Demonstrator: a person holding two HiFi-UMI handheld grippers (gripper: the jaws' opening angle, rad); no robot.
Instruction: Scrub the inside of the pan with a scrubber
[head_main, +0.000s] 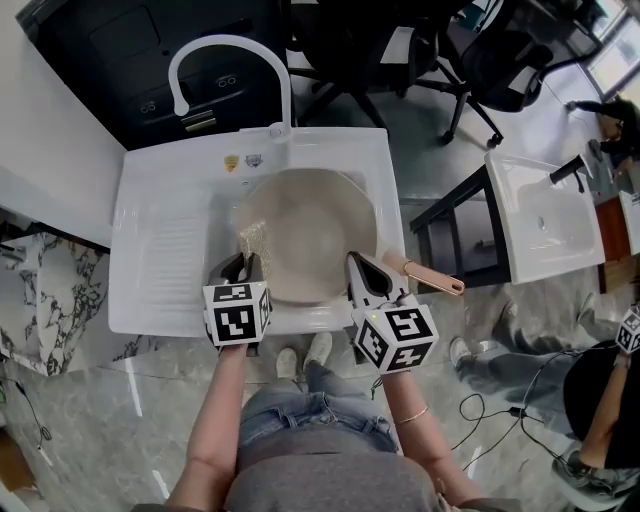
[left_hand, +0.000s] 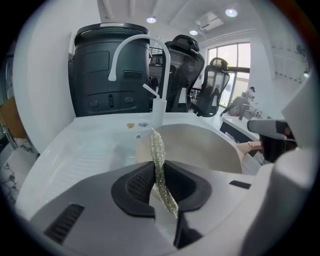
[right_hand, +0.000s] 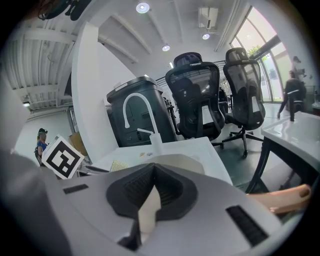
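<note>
Far left, a ribbed white drainboard (head_main: 165, 255) slopes toward the basin of a white sink unit (head_main: 330, 150). A white arched faucet (head_main: 225, 50) rises at the back, and a tall black bin-like cabinet (head_main: 140, 45) stands behind it.

Now the left gripper (head_main: 243, 262), with its black-and-white marker cube (head_main: 237, 312) facing up. It sits at the left rim of a round cream-coloured pan (head_main: 305, 225), which rests down in the basin. In the left gripper view the jaws are pressed together on a thin, glittery green-gold mesh scrubber (left_hand: 159, 155). The scrubber is seen edge-on and pokes up past the jaw tips toward the pan's inner wall (left_hand: 200, 145). From the head view the scrubber (head_main: 252, 238) lies against the pan's left inside edge.

Moving across the pan's bare cream floor, the right gripper (head_main: 362, 268) is at the near-right rim. In the right gripper view its jaws (right_hand: 151, 185) are clamped on the pan's thin cream rim, with the bowl (right_hand: 175, 159) just beyond. The pan's pinkish-tan handle (head_main: 432, 277) sticks out over the sink's right edge, just beside that gripper, and shows at the lower right in the gripper's own view (right_hand: 287, 198).

Further right are black mesh office chairs (head_main: 500, 50) and a second white sink (head_main: 545, 215) on a dark frame.
</note>
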